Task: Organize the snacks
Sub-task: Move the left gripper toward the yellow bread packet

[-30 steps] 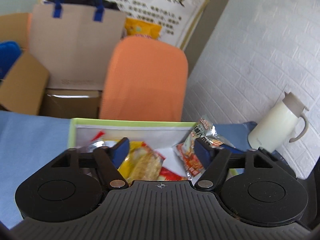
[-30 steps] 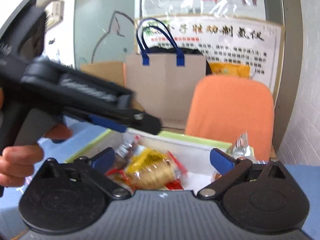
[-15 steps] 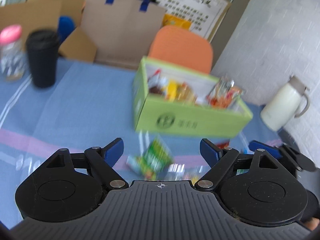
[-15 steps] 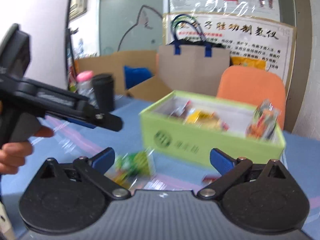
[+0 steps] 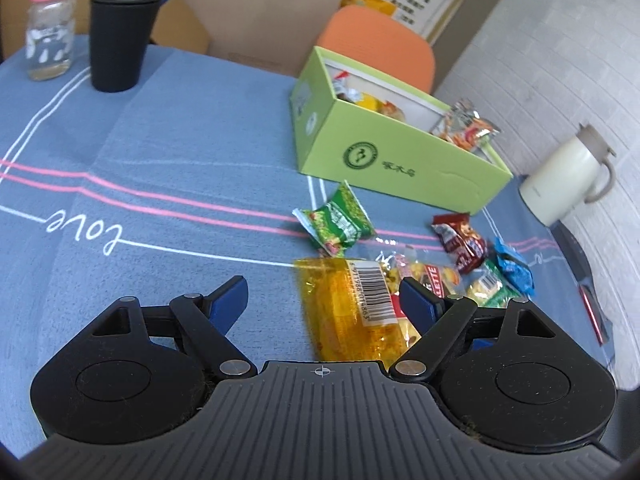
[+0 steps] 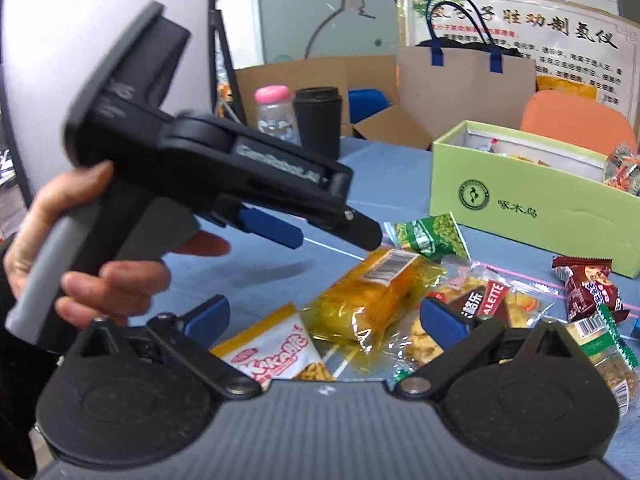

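A light green box (image 5: 404,160) (image 6: 532,204) holds several snack packets on the blue tablecloth. Loose snacks lie in front of it: a yellow cake pack (image 5: 352,312) (image 6: 368,296), a green pea packet (image 5: 338,224) (image 6: 432,236), a dark red packet (image 5: 462,240) (image 6: 588,284), a clear pack marked ALETTE (image 6: 488,300) and a white KAKA packet (image 6: 276,352). My left gripper (image 5: 324,296) is open and empty above the yellow pack; it also shows in the right wrist view (image 6: 320,232). My right gripper (image 6: 324,316) is open and empty over the pile.
A black cup (image 5: 120,36) and a pink-capped bottle (image 5: 50,28) stand at the table's far left. A white jug (image 5: 568,180) stands at the right by the brick wall. An orange chair (image 5: 380,44), cardboard boxes and a paper bag (image 6: 464,84) are behind the table.
Both grippers have pulled back from over the green box and dropped toward the loose snacks in front of it. Both stayed open and empty.
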`<act>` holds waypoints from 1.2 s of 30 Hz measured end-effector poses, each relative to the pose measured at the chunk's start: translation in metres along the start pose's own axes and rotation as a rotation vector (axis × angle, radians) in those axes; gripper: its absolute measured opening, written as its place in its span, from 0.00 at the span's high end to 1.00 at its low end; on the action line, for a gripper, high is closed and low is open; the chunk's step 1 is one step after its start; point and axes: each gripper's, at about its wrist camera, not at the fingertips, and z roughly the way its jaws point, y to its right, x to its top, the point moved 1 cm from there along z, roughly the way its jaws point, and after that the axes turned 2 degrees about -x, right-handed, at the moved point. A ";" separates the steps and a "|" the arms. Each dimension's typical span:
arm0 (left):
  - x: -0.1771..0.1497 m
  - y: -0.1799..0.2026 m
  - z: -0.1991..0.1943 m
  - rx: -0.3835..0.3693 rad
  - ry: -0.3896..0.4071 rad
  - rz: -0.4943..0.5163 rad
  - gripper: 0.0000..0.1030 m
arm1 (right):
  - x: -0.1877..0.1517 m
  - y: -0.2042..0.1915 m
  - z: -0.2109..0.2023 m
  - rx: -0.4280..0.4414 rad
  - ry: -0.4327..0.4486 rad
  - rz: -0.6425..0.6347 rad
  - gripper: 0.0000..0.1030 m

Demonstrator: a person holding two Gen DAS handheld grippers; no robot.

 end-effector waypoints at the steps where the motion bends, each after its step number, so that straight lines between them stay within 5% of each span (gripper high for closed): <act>1: 0.001 0.001 0.002 0.000 -0.006 0.012 0.32 | 0.000 0.000 0.003 -0.004 -0.004 0.008 0.03; 15: 0.006 0.012 0.018 0.048 -0.039 0.136 0.36 | 0.005 0.011 0.039 -0.019 -0.052 0.075 0.03; 31: 0.008 -0.020 0.008 0.044 -0.028 0.035 0.36 | 0.006 0.007 0.051 0.031 -0.061 0.055 0.03; 36: 0.011 -0.015 0.014 -0.025 -0.057 0.047 0.36 | 0.004 0.010 0.050 0.021 -0.075 0.079 0.03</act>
